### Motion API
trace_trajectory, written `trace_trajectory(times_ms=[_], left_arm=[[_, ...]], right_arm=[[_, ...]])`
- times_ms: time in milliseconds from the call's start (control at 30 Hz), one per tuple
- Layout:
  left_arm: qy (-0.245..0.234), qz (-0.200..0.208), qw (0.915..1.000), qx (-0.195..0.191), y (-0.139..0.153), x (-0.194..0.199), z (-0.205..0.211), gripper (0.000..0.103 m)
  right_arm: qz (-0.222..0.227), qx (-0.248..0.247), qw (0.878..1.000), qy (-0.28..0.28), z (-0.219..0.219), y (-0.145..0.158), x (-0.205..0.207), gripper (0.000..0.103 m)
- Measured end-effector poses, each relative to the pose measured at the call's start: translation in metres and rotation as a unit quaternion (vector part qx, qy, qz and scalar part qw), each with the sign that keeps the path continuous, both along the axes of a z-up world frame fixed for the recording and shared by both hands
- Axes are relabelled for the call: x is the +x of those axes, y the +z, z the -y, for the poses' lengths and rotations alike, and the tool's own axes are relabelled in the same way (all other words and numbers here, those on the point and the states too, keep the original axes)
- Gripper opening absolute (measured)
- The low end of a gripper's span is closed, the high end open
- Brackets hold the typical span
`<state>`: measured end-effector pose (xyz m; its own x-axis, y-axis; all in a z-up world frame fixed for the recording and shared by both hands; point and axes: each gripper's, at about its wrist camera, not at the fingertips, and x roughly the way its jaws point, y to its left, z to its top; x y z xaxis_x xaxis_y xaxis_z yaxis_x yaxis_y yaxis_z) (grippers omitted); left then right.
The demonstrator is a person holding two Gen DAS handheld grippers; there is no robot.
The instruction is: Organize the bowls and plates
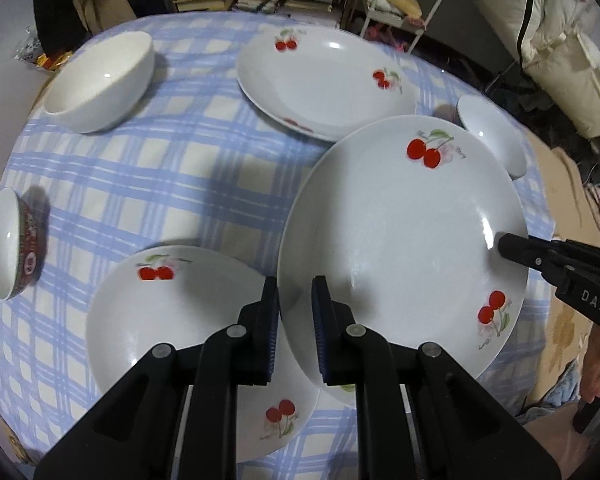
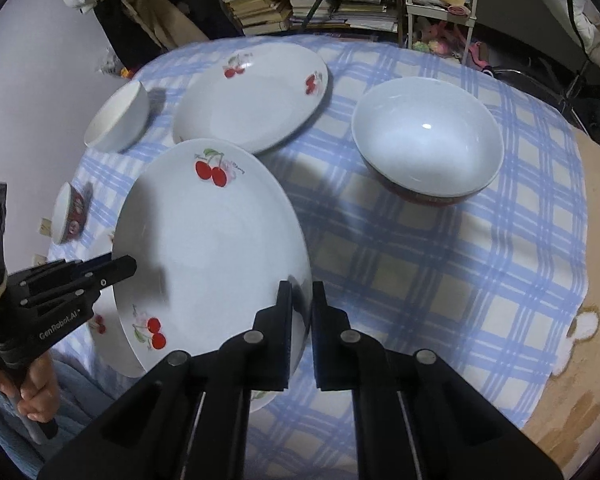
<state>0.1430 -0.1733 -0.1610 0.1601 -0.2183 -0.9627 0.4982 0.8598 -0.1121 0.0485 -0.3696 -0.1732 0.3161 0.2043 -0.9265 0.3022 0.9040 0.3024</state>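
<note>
Holding one cherry plate [image 1: 400, 232] aloft between them, left tool [image 1: 296, 320] and right tool [image 2: 302, 320] each pinch opposite rims, above the lower plate [image 1: 172, 320]. Far plate [image 1: 324, 80] and bowls lie scattered on the worktop [image 1: 140, 168]; nothing stacked yet.

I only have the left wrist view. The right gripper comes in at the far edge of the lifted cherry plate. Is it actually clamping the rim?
Observer: Yes. In the right wrist view, the right gripper has one finger on each side of the cherry plate rim.
Operator: And the white bowl half hidden behind the plate?
Observer: That large bowl stands upright on the checked cloth, apart from every plate.
Operator: Plain white?
Observer: No, its outside carries a red band near the base.
</note>
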Motion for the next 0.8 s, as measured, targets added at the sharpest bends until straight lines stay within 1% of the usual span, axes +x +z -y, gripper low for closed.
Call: trace_trajectory(times_ms=[67,200,333,500,567,667,800], left_arm=[[0.001,0.007,1.0000,-0.005,0.009,-0.002,-0.003,0.016],[0.005,0.024,0.9997,0.003,0.025,-0.005,-0.014,0.016],[0.026,0.028,0.9993,-0.001,0.041,-0.004,-0.041,0.016],[0.042,0.046,0.9981,0.001,0.061,-0.007,-0.078,0.016],[0.051,0.047,0.9976,0.003,0.064,-0.008,-0.092,0.016],[0.070,0.049,0.9964,0.002,0.069,-0.011,-0.116,0.019],[0.086,0.048,0.9952,0.003,0.068,-0.018,-0.143,0.019]], right_arm=[[0.009,-0.002,1.000,-0.002,-0.003,0.008,-0.002,0.010],[0.022,0.002,1.000,-0.004,-0.014,0.020,0.000,0.010],[0.040,-0.001,0.999,0.010,-0.039,0.035,0.006,0.010],[0.056,0.007,0.998,0.031,-0.067,0.044,0.015,0.010],[0.063,0.004,0.997,0.053,-0.086,0.049,0.019,0.010],[0.068,0.005,0.995,0.070,-0.108,0.050,0.024,0.010],[0.073,0.008,0.994,0.080,-0.130,0.050,0.028,0.010]])
